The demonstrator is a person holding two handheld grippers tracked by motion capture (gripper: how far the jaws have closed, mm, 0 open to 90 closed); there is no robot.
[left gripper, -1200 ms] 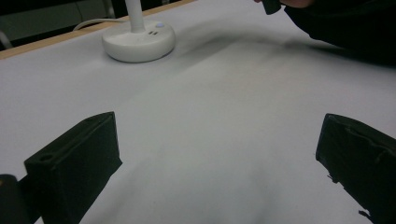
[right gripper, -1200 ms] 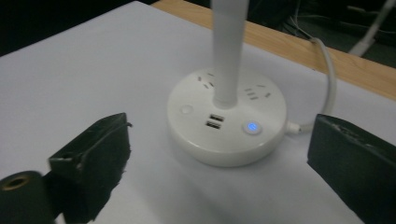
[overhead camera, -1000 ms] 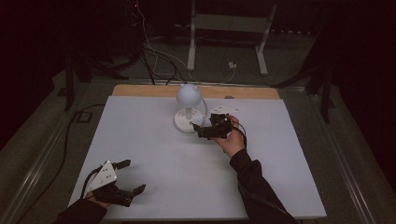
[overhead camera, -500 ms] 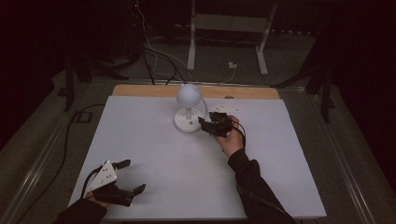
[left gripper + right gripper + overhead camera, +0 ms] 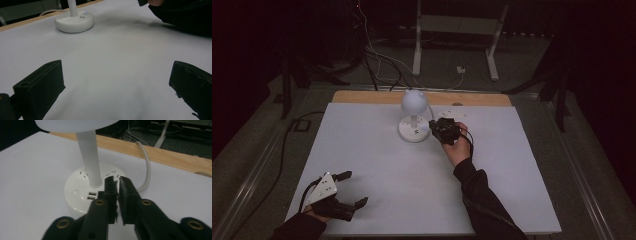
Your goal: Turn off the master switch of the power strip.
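In the right gripper view we see the lamp's shade (image 5: 75, 125) cut off by the top edge, so its shape stays untold there. The lamp's base (image 5: 80, 187) is partly hidden behind the right hand-held gripper (image 5: 117, 185), and we cannot tell whether the closed tips touch it. The markings beside the two small sockets (image 5: 91, 195) are too small to read. In the left gripper view the lamp's stem (image 5: 73, 7) runs out of the top edge, and the person's sleeve (image 5: 185, 15) is cut off at the upper right. In the high view the left hand (image 5: 319, 215) sits half hidden under its left hand-held gripper (image 5: 352, 189), and the floor beyond the table (image 5: 377, 165) sinks into darkness.
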